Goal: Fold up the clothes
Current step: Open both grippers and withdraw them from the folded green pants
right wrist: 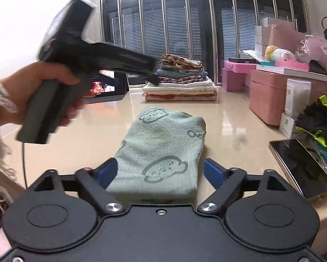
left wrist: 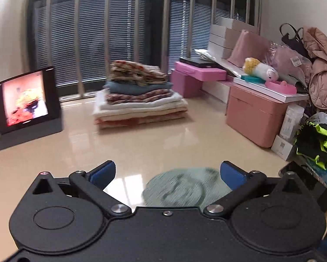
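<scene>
Green folded towel (right wrist: 163, 144), bare beige floor (right wrist: 233, 131) around

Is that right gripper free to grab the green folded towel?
Probably yes: the right gripper is open, the green towel lies between its fingers, and nothing covers it.

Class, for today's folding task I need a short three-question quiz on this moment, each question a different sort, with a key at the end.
1. True or false: the green towel lies folded on the table.
2. Multiple choice: the right gripper is (A) shut on the towel, (B) open around the towel's near end, (C) out of view.
3. Fill in: the black phone lies to the towel's ____ in the right wrist view.

Key: 1 true; 2 B; 3 right. The left gripper is also open, raised above the table.
</scene>
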The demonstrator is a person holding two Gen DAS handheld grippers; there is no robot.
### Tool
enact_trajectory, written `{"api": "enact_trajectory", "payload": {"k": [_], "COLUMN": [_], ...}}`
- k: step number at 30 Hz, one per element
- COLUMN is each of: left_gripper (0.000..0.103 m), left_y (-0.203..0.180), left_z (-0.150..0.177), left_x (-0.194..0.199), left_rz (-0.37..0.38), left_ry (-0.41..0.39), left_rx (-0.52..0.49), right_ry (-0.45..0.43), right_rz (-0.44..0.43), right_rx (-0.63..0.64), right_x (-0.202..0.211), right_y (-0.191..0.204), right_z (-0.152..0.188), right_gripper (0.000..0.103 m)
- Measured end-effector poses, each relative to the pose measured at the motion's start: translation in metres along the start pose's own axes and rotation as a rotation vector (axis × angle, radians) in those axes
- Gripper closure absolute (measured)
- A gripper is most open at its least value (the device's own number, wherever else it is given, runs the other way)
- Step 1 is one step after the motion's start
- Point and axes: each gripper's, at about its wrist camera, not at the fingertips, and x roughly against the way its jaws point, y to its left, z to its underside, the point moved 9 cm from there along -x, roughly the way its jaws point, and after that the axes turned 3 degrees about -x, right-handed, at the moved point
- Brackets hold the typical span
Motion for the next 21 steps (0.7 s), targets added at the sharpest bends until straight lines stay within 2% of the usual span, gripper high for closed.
{"api": "enact_trajectory", "payload": {"k": [1,7,13,21], "left_gripper": [0.0,0.0,0.0,0.0], "left_y": [0.003,0.019,0.017,0.006], "left_z": [0.009,0.063,0.116,0.155], "left_x": [0.009,0.06,0.099,0.144], "left_rz": [-0.001,-0.009,-0.008,-0.019], "left_ry": [0.004,0.027,0.051,0.019], "left_rx": [0.009,0.062,0.119,0.136], "right_ry": [0.002,0.013,0.033,0.058], "right_rz": [0.004,0.024,0.035,0.028], "right_rx": [0.004,0.028,0.041,0.021], "right_x": [0.003,0.02,0.034,0.053], "right_y": [0.001,0.006,0.012,0.021], "right_z": [0.001,0.004,0.009,0.024], "right_gripper": [0.007,0.007,0.006,0.006]}}
